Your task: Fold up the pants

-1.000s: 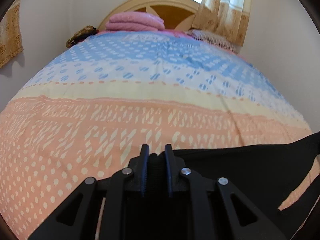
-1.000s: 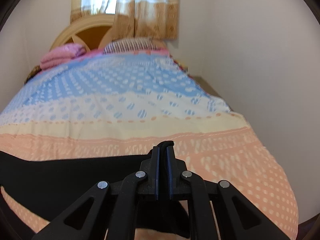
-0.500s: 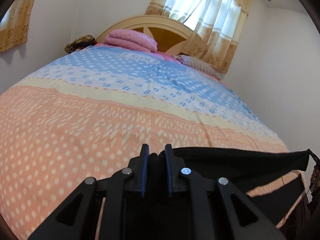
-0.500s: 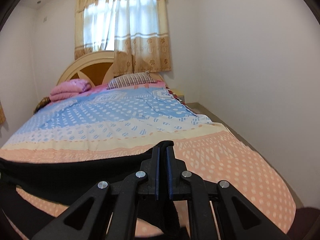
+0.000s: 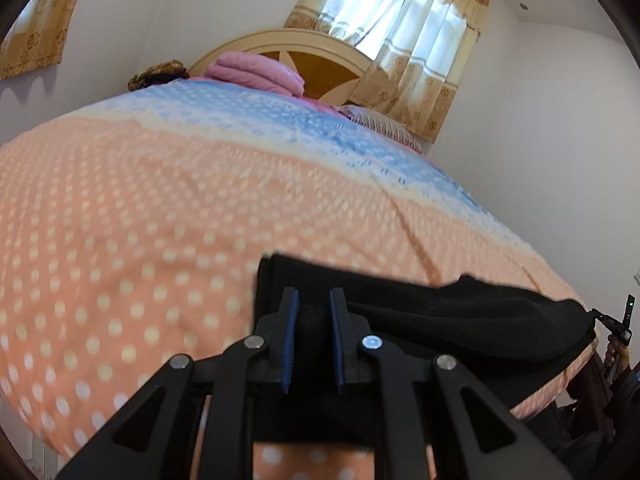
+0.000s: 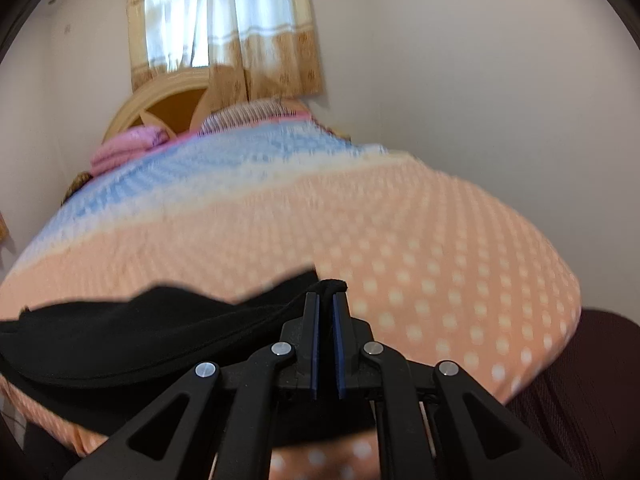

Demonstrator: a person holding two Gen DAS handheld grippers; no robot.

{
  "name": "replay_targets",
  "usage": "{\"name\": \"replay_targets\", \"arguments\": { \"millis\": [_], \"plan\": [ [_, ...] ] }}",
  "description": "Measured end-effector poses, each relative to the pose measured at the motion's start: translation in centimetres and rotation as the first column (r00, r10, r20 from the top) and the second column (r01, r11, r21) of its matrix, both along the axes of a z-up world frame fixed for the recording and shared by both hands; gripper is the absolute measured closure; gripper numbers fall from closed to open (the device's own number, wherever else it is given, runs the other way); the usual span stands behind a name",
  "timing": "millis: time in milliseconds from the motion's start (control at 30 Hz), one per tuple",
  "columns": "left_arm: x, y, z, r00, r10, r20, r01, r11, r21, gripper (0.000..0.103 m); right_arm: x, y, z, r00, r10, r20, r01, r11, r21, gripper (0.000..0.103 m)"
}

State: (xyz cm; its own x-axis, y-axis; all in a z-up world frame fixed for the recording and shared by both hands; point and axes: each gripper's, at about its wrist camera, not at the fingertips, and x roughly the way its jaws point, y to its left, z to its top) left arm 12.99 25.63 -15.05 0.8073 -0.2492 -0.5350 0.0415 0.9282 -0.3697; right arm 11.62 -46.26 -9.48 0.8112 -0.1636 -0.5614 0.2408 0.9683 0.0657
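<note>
Black fabric: the pants (image 5: 460, 316) are a dark cloth lying across the foot end of the bed (image 5: 160, 208), stretched between the two pairs of tongs; seen from the right wrist, the pants (image 6: 152, 336) spread away to the left.
Left tongs: the left tongs (image 5: 313, 304) are clamped on one end of the pants, black cloth filling the narrow gap between the blue-lined fingers (image 5: 289, 332).
Right tongs: the right tongs (image 6: 326, 304) are clamped on the other end of the pants, with a small bunch of cloth poking up just past the fingertips (image 6: 312, 308).
Pants edge: one corner rises just beyond the left tongs, and the cloth sags in a loose fold between the two grips; its lower edge hangs over the foot of the bed.
Bed cover: orange with pale dots at the foot end, then a cream band, then blue with white marks toward the headboard (image 5: 320, 60).
Near the headboard: a folded pink blanket (image 5: 256, 72) lies on the bed just in front of it, and a striped pillow (image 5: 380, 124) lies beside it under the curtain (image 5: 408, 52).
Sharpness: both views are blurred over the bed cover.
</note>
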Motion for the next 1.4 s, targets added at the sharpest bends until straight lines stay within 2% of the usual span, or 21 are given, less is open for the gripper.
{"name": "replay_targets", "arguments": {
  "millis": [67,167,200,233,300,367,467,533,633,733,800,867,900,967,1000,1033,1100,1233,1333,1400],
  "plan": [
    [-0.4,-0.1,-0.4,1.0,-0.001,0.012,0.001,1.0,0.009,0.086,-0.4,0.3,-0.7,0.998,0.026,-0.054,-0.026,1.0,0.001,0.097],
    [-0.6,-0.2,-0.3,1.0,0.0,0.029,-0.001,1.0,0.008,0.086,-1.5,0.7,-0.2,0.998,-0.009,-0.064,0.006,0.999,-0.054,0.093],
    [-0.6,-0.2,-0.2,0.999,0.001,0.033,-0.001,1.0,0.007,0.086,-2.1,1.0,0.3,0.998,-0.026,-0.058,0.022,0.997,-0.077,0.085],
    [-0.5,-0.3,0.0,0.999,0.002,0.037,-0.002,1.0,0.006,0.086,-2.7,1.3,0.9,0.999,-0.034,-0.039,0.031,0.995,-0.09,0.07],
    [-0.8,-0.3,0.2,0.999,0.0,0.044,-0.001,1.0,0.01,0.086,-4.1,2.7,2.2,1.0,-0.014,0.017,0.016,0.995,-0.099,0.057],
    [-0.9,-0.5,0.3,0.999,-0.002,0.044,0.001,1.0,0.031,0.086,-4.5,5.8,3.2,0.997,0.071,0.04,-0.065,0.991,-0.115,0.056],
    [-0.9,-0.7,0.5,0.999,-0.005,0.046,0.003,0.999,0.045,0.086,-3.3,13.0,3.6,0.968,0.252,0.001,-0.248,0.952,-0.179,0.056],
    [-0.5,-0.7,0.9,0.999,-0.001,0.043,-0.001,0.999,0.049,0.086,-2.3,18.6,2.9,0.921,0.386,-0.045,-0.387,0.898,-0.208,0.056],
    [-0.4,-0.7,1.1,0.999,0.0,0.038,-0.002,0.999,0.053,0.086,-1.0,27.9,0.4,0.802,0.585,-0.123,-0.597,0.772,-0.217,0.056],
    [-0.1,-0.8,0.9,1.0,0.0,0.021,-0.001,0.998,0.061,0.086,-0.3,35.0,-2.6,0.692,0.691,-0.206,-0.72,0.647,-0.25,0.056],
    [0.0,-0.9,0.8,1.0,0.001,0.014,-0.002,0.998,0.059,0.086,0.2,38.0,-4.5,0.659,0.711,-0.245,-0.749,0.592,-0.298,0.056],
    [0.2,-0.9,0.8,1.0,-0.001,0.01,0.0,0.998,0.059,0.086,0.9,39.9,-6.3,0.638,0.717,-0.282,-0.767,0.557,-0.319,0.056],
    [0.3,-0.9,0.7,1.0,-0.003,0.002,0.002,0.998,0.06,0.086,1.2,40.5,-6.6,0.634,0.717,-0.29,-0.77,0.551,-0.322,0.057],
    [0.4,-0.9,0.5,1.0,-0.006,-0.006,0.006,0.998,0.059,0.086,1.8,41.2,-7.0,0.641,0.707,-0.301,-0.764,0.546,-0.345,0.062],
    [0.5,-0.9,0.5,1.0,-0.008,-0.008,0.008,0.998,0.058,0.086,2.1,41.3,-7.0,0.631,0.716,-0.298,-0.772,0.541,-0.333,0.071],
    [0.6,-0.8,0.6,1.0,-0.009,-0.01,0.009,0.998,0.056,0.086,2.2,41.3,-6.8,0.622,0.724,-0.298,-0.78,0.542,-0.312,0.089],
    [0.6,-0.6,0.8,1.0,-0.015,-0.006,0.015,0.999,0.041,0.086,1.9,41.2,-5.9,0.63,0.719,-0.295,-0.774,0.547,-0.319,0.1],
    [0.2,-0.2,2.1,0.999,-0.026,0.02,0.026,1.0,0.011,0.086,1.3,40.4,-3.2,0.62,0.741,-0.258,-0.781,0.55,-0.297,0.102],
    [-0.7,0.0,3.0,0.998,-0.04,0.038,0.039,0.999,0.014,0.086,0.4,40.7,-2.4,0.606,0.758,-0.241,-0.791,0.543,-0.282,0.102],
    [-1.3,0.0,2.9,0.998,-0.048,0.041,0.047,0.999,0.024,0.086,-0.2,41.0,-3.0,0.59,0.768,-0.249,-0.804,0.531,-0.266,0.102]
  ]
}}
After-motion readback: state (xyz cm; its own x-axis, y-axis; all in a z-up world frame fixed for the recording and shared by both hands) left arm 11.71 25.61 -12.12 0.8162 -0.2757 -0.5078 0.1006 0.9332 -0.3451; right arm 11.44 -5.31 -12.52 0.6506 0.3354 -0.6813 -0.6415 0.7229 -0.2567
